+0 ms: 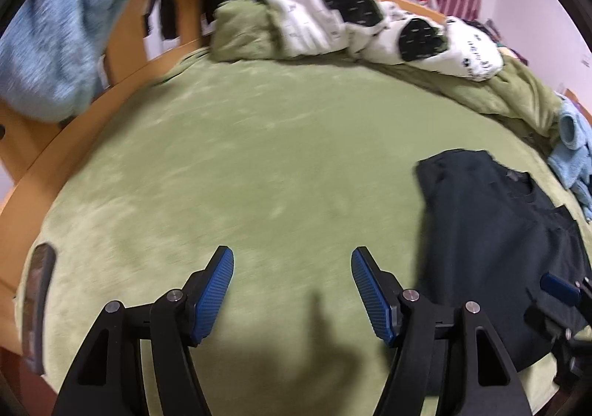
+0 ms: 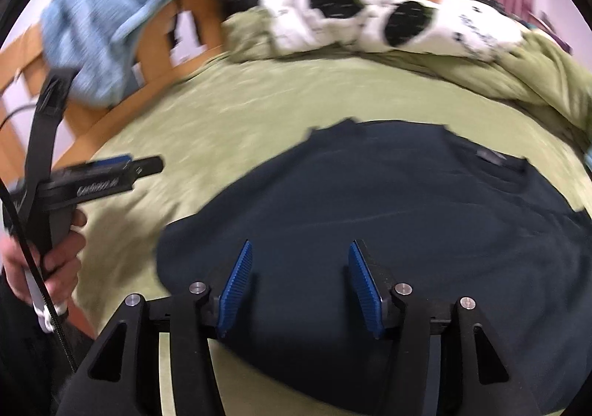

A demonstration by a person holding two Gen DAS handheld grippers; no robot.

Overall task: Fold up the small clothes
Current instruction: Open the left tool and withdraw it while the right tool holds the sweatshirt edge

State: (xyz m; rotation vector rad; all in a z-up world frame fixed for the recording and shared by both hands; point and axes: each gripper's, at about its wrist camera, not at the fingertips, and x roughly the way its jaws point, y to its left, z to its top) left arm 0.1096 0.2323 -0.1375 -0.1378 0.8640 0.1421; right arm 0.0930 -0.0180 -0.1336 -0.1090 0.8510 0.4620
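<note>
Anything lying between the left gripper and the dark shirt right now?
Nothing but bare green blanket. In the left wrist view the open left gripper hangs over it, with the dark shirt off to its right; the right wrist view shows the same gap.

The green blanket (image 1: pixel 259 164) is matt, napped fleece with a brushed, slightly streaky pile. The dark shirt (image 2: pixel 388 216) is smooth, matt knit cloth. The bed frame (image 1: pixel 33 171) is light wood with a smooth, faintly satin finish. The left gripper (image 1: pixel 292 290) and right gripper (image 2: pixel 300 282) are matt black plastic with bright metal pins, and their 2 pads (image 1: pixel 212 294) each are blue, finely ribbed rubber. The light blue towel (image 1: pixel 66 27) looks like fuzzy terry.
</note>
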